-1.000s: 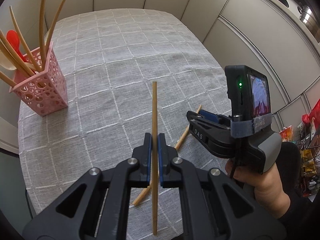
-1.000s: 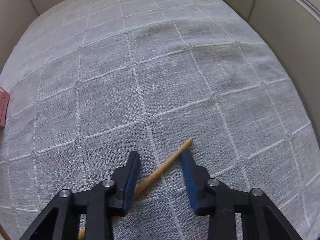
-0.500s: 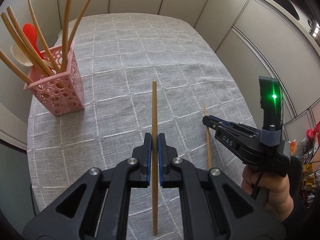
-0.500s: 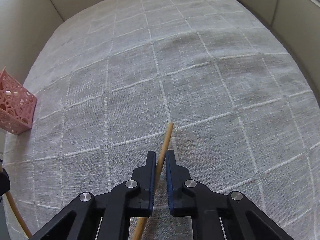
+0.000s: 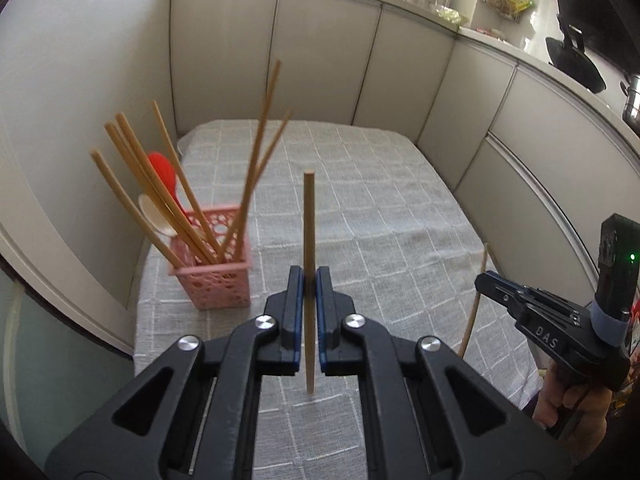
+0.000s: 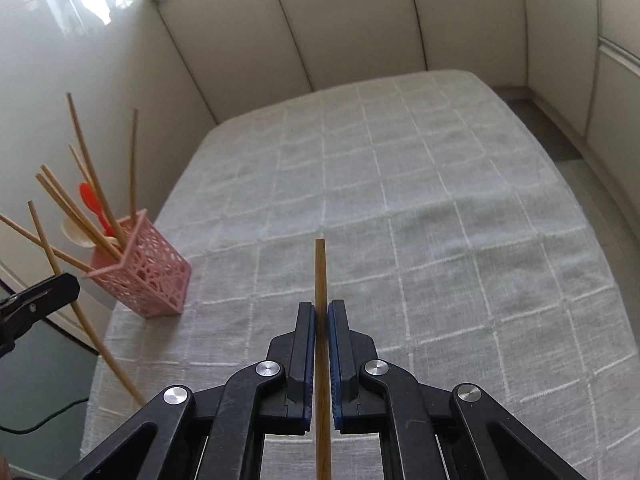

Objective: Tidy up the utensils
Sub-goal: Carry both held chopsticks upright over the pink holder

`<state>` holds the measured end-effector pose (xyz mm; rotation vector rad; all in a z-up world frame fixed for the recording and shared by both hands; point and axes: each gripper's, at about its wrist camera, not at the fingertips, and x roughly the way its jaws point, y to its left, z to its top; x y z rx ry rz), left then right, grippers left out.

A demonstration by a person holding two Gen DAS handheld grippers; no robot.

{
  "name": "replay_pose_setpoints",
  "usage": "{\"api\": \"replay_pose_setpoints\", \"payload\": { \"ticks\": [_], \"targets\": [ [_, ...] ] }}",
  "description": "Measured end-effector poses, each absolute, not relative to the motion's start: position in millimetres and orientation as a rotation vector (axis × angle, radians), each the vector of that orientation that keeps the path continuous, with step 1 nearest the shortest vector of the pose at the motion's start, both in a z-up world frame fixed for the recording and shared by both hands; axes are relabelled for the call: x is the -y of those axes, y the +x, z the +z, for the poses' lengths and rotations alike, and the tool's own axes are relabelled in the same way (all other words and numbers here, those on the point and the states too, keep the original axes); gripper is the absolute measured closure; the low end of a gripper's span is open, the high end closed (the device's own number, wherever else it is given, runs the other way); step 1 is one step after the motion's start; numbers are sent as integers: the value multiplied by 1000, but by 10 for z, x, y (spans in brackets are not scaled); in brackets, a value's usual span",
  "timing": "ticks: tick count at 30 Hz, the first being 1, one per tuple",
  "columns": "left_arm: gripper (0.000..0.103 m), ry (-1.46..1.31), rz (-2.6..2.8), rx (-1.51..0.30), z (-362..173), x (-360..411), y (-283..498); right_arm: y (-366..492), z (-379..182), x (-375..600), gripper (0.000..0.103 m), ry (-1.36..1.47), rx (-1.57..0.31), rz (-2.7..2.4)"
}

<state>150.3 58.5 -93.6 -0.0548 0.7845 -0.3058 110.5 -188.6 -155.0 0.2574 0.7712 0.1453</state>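
Note:
My left gripper (image 5: pixel 308 280) is shut on a wooden chopstick (image 5: pixel 309 232) held upright above the table. My right gripper (image 6: pixel 321 316) is shut on a second wooden chopstick (image 6: pixel 320 276), also lifted off the cloth. The right gripper shows at the right of the left wrist view (image 5: pixel 486 280) with its chopstick (image 5: pixel 474 304). The left gripper's tip (image 6: pixel 66 286) and its chopstick (image 6: pixel 86 320) show at the left of the right wrist view. A pink perforated holder (image 5: pixel 214 280) at the table's left edge holds several chopsticks, a red spoon (image 5: pixel 162 172) and a white spoon (image 5: pixel 154 214); it also shows in the right wrist view (image 6: pixel 146 276).
The table carries a grey checked cloth (image 5: pixel 380 208). Beige cabinet panels (image 5: pixel 320 52) wall the table's far and right sides. A counter with pots and clutter (image 5: pixel 576 60) runs at the upper right. The table's left edge drops off beside the holder.
My right gripper closed on the chopstick that lay on the cloth and lifted it. Both grippers rose and tilted up, and the left one came nearer the holder.

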Motion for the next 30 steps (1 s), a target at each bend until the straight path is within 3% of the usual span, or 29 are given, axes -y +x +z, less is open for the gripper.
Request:
{"api": "replay_pose_setpoints", "payload": {
  "ticks": [14,30],
  "targets": [
    [96,-131,-153,-518,3,-1213,1494,1050,-465,1741,98,240,-546,288],
    [96,-31,-58,-639,-486,-1049,2010,1198,-368,1454,98,210,-537,361]
  ]
}}
